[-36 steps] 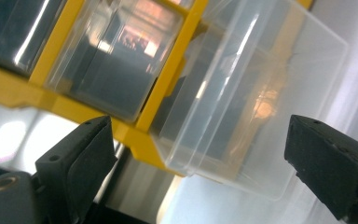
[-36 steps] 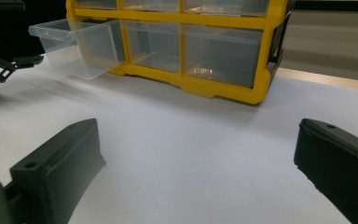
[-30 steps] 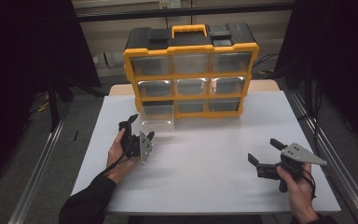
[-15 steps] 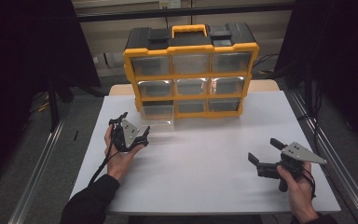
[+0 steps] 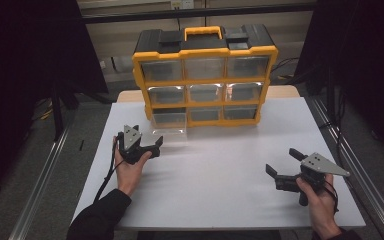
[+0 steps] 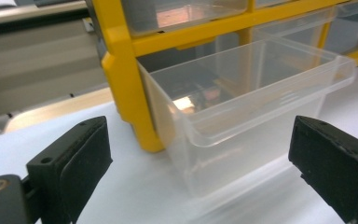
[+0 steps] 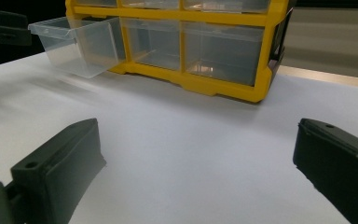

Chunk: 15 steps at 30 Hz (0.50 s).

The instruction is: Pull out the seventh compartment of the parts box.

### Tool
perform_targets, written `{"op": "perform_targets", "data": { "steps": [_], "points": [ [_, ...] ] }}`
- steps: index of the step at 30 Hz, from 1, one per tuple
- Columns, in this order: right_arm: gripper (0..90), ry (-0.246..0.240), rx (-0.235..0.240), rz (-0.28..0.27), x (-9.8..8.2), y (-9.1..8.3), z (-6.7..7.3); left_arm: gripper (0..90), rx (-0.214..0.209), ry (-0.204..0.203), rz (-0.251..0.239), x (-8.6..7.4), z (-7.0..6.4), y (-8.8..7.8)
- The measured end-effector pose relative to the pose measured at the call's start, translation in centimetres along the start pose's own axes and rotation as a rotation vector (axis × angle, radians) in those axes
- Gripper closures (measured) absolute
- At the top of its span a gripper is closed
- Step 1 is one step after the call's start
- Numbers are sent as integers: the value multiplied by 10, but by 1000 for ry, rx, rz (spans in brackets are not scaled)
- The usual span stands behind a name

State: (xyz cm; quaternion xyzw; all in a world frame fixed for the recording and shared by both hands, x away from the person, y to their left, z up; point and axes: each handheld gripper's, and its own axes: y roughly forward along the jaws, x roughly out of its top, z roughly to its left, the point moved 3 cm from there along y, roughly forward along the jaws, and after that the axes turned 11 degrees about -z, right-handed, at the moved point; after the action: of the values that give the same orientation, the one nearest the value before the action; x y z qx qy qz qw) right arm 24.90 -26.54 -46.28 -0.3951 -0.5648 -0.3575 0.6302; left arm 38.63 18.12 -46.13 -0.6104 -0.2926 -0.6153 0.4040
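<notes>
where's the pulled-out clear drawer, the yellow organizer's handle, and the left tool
clear drawer (image 6: 242, 116), left gripper view, front wall
handle (image 5: 203, 32), high view, top bar
left tool (image 5: 147, 145), high view, between its fingertips

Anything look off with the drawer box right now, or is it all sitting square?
One thing stands out: the bottom-left clear drawer sticks out of the yellow organizer while the other drawers sit flush. It looks empty and unbroken. The left gripper hovers just in front of it with jaws open; the right gripper is open, off to the right.
</notes>
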Motion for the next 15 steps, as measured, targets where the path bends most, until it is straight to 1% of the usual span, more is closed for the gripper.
{"op": "perform_targets", "data": {
  "steps": [1, 2, 3, 4, 5, 6, 7, 8, 9, 10, 11, 12, 13, 14, 15],
  "points": [
    [6, 0, -2, -1, 0, 0, 0, 50, 4, -22, 10, 0, -1, -1],
    [6, 1, -3, -2, 0, 0, 0, 39, -7, -47, 17, 0, -1, -2],
    [6, 2, -3, -3, 0, 0, 0, 34, -13, -43, 41, 0, -1, -4],
    [6, 2, -3, -3, 0, 0, 0, 34, -13, -43, 41, 0, -1, -4],
    [7, -5, -1, -1, 0, 1, 0, 34, -26, -23, 44, 2, -3, -8],
    [7, -5, -1, -1, 0, 1, 0, 34, -26, -23, 44, 2, -3, -8],
    [7, -6, -1, -1, 0, 1, 0, 34, -29, -6, 31, 3, -5, -12],
    [7, -6, -1, -1, 0, 1, 0, 34, -29, -6, 31, 3, -5, -12],
    [7, -7, -3, -3, 0, 1, 0, 35, -42, -22, 0, 3, -7, -15],
    [7, -8, -2, -3, 0, 1, 0, 34, -43, -2, 1, 3, -8, -19],
    [7, -8, -2, -3, 0, 1, 0, 34, -43, -2, 1, 3, -8, -19],
    [7, -7, -3, -3, 0, 1, 0, 33, -45, 34, -1, 5, -10, -23],
    [7, -7, 0, -1, 0, 1, 0, 33, -45, 34, -1, 5, -10, -23],
    [6, -9, 0, -1, 0, 1, 0, 33, -43, 44, -12, 5, -12, -28],
    [7, -7, 0, -1, 0, 1, 0, 37, -45, 34, -33, 4, -13, -31]
  ]
}}
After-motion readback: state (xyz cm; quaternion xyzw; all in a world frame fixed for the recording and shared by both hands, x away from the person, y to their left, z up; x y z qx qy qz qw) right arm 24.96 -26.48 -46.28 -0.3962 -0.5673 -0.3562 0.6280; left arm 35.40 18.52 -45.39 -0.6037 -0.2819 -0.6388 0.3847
